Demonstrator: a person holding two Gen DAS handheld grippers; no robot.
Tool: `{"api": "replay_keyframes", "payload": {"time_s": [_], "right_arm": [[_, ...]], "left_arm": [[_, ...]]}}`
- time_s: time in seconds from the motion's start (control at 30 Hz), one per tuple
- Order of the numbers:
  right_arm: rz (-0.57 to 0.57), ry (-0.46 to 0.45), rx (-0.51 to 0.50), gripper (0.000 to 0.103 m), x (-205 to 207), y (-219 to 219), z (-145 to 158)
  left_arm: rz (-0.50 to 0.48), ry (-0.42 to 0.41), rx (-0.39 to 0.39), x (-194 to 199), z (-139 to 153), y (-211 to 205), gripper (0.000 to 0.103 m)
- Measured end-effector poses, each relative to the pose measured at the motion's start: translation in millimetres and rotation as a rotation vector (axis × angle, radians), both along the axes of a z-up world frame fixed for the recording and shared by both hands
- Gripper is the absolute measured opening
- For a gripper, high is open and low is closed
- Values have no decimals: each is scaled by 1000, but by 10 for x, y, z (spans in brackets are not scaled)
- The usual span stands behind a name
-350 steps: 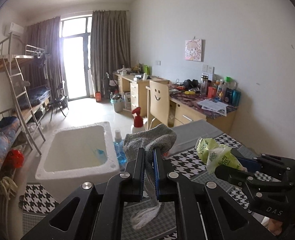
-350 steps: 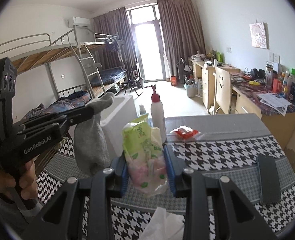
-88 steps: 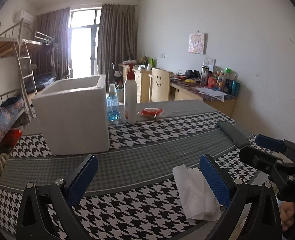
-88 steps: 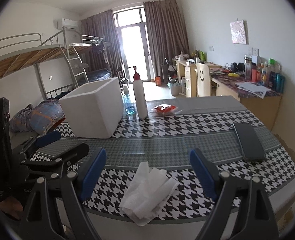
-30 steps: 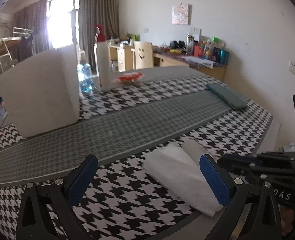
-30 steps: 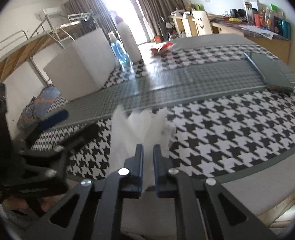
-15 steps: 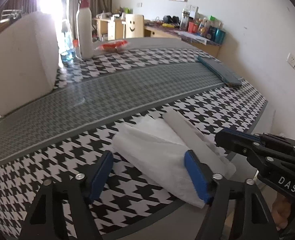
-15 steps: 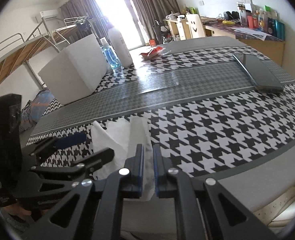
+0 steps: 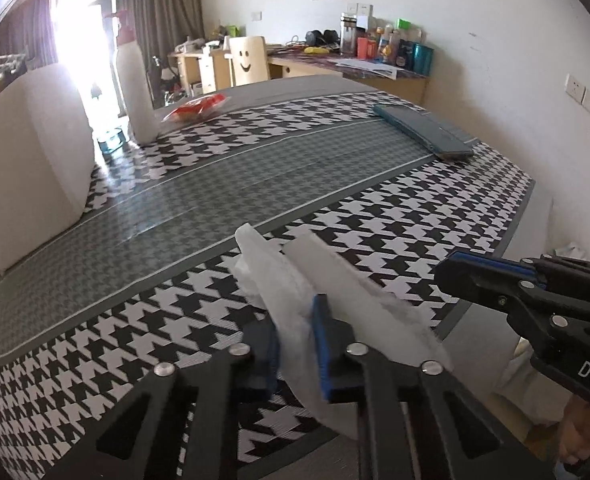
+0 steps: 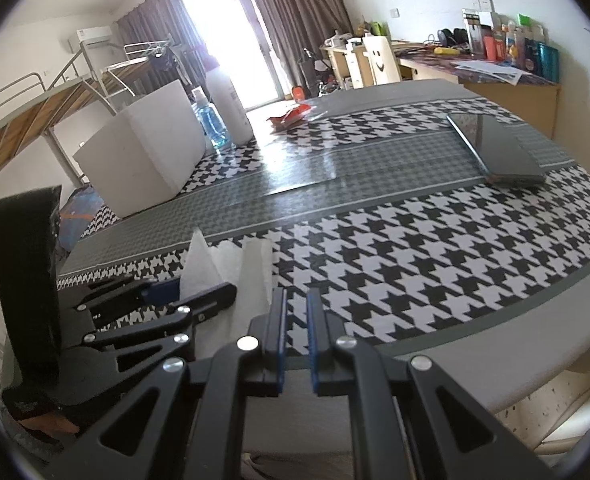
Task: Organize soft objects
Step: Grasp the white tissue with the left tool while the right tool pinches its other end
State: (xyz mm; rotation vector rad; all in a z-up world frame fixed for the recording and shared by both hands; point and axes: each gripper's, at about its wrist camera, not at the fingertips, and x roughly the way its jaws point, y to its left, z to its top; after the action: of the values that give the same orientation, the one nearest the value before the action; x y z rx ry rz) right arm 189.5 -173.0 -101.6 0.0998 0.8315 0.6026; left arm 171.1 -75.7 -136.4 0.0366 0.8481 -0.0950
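From the left wrist we've got our left claw (image 9: pixel 295 344) pinched on the white tissue (image 9: pixel 279 280) at the desk's (image 9: pixel 255 176) near edge. The right wrist view adds the bunk bed (image 10: pixel 55 104), foam box (image 10: pixel 147 152) and our right claw (image 10: pixel 295 344), nearly closed on nothing; the middle stretch of desk sits bare.

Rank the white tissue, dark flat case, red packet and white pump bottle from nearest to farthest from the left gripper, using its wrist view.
1. white tissue, pinched in the left gripper
2. dark flat case, far right
3. red packet and white pump bottle, far left: too close to call
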Motion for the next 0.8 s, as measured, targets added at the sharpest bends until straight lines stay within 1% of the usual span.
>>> {"api": "replay_keyframes", "payload": {"time_s": [0.07,0.2,0.33,0.53,0.6,0.73,0.8], "right_arm": [[-6,2,5,12,10,-33,-6],[-13,0,9,12,11,-75,-6],[-17,-9,9,12,0,-116,16],[-24,-29,20,12,-8,-150,74],[-21,-37,20,12,-33,-135,95],[-15,-44,12,12,-28,-98,102],[-4,-42,9,12,-18,-63,95]], "left_arm": [[-2,0,-4,10,2,-8,10],[-7,-15,-1,27,49,-39,8],[-23,-61,5,29,185,-79,7],[-28,-157,20,-52,515,-48,7],[-23,-173,23,-85,576,-23,7],[-6,-180,36,-125,586,44,7],[7,-173,28,-128,564,93,7]]}}
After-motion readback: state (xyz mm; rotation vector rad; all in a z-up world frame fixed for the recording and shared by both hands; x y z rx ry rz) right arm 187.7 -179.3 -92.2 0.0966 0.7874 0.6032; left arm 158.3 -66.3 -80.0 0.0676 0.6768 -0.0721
